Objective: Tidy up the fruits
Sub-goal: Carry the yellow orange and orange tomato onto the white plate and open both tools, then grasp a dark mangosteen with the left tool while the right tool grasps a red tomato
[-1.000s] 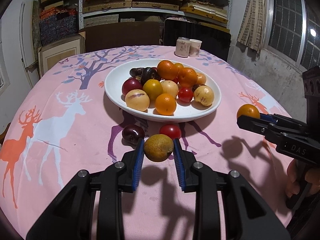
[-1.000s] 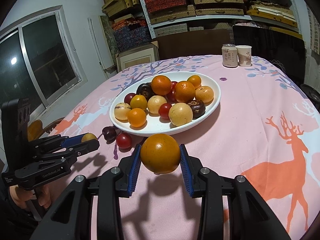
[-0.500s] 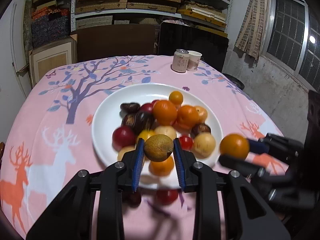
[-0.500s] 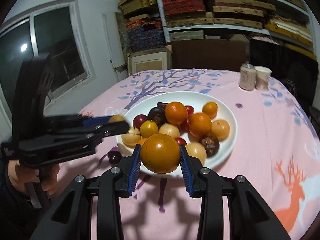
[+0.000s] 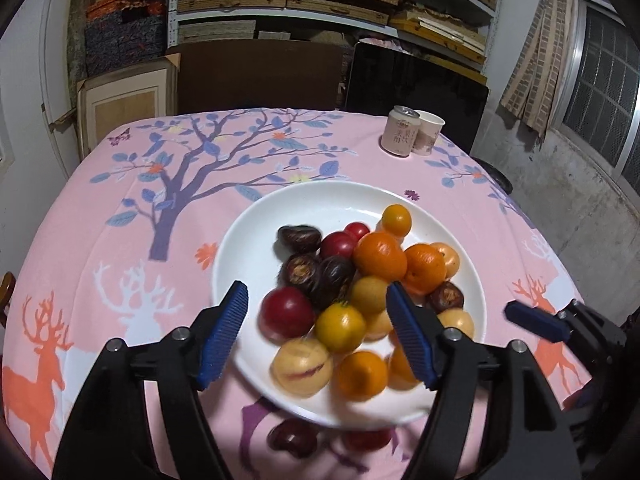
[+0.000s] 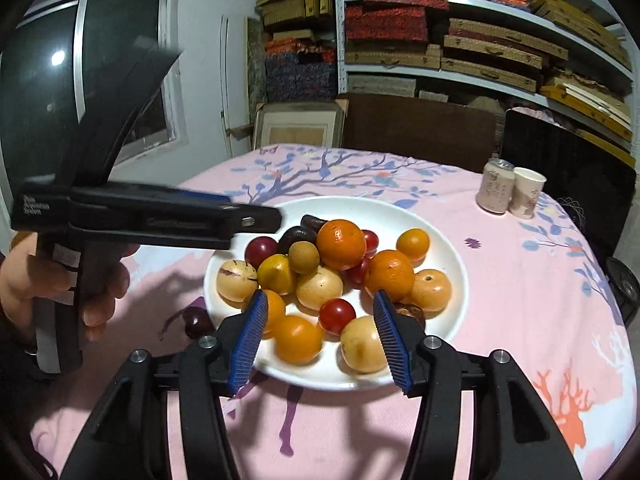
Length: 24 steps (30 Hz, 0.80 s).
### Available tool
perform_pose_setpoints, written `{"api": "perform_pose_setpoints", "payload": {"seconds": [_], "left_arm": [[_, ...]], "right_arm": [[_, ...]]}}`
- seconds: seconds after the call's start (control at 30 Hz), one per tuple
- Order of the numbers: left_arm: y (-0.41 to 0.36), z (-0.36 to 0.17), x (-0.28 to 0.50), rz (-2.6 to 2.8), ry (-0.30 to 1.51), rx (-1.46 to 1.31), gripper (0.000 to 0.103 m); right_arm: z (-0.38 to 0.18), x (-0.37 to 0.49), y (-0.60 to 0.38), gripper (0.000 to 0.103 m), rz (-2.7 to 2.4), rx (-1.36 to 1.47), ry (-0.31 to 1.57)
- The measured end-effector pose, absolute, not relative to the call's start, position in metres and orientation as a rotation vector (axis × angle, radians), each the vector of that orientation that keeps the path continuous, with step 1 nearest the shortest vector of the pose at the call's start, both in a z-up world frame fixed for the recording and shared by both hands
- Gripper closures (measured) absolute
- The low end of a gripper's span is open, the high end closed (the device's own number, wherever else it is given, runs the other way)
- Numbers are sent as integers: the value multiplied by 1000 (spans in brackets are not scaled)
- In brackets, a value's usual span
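Note:
A white plate [image 5: 304, 208] [image 6: 452, 248] heaped with several oranges, plums and yellow fruits stands on the pink deer-print tablecloth. My left gripper [image 5: 316, 292] hovers over the plate's near side, its jaws opening with nothing gripped. The brownish fruit [image 5: 370, 294] [image 6: 304, 257] rests on top of the pile. My right gripper [image 6: 321, 300] is also above the plate's near edge, jaws opening and empty, with an orange [image 6: 298, 338] lying in the plate below them. Each gripper shows in the other's view, the left gripper [image 6: 256, 218] and the right gripper [image 5: 532, 320].
A dark plum [image 5: 294, 436] [image 6: 198, 320] and a red fruit [image 5: 366, 438] lie on the cloth in front of the plate. A drink can [image 5: 400, 136] and a paper cup [image 5: 428, 138] stand at the table's far right. Shelves and chairs stand behind the table.
Both grippers carried their fruits from the cloth to above the plate and opened. The brownish fruit and the orange have left the jaws and lie in the plate.

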<state>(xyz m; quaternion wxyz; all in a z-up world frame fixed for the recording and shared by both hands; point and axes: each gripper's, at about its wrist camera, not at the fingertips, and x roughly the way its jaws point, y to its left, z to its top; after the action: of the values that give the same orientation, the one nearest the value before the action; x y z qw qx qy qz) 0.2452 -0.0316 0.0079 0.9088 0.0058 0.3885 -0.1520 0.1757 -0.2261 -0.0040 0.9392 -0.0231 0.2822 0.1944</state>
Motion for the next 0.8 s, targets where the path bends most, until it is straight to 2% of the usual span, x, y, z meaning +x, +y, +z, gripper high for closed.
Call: {"api": "perform_pose_setpoints", "payload": {"seconds": [0.1,0.47,0.57,0.63,0.73,0.8], "left_arm": [[-11,-1,225,-303,813,33,25],[-2,-58,184,-345,874,254,26],[-8,-59,188,-349,862,260,33],[-15,-63,189,-381,872,270,49],[-27,-68,186,-419,879,315,65],[-26,-68,186,-439,886,294,69]], "right_arm": [[-1,156,-231,48,408,-32,585],[-29,127,-254,48,406,139,633],[-33,127,-252,48,402,131,639],[-35,129,-253,48,406,142,645],[-37,131,-256,48,412,158,651],[-38,133,-256,48,414,165,658]]}}
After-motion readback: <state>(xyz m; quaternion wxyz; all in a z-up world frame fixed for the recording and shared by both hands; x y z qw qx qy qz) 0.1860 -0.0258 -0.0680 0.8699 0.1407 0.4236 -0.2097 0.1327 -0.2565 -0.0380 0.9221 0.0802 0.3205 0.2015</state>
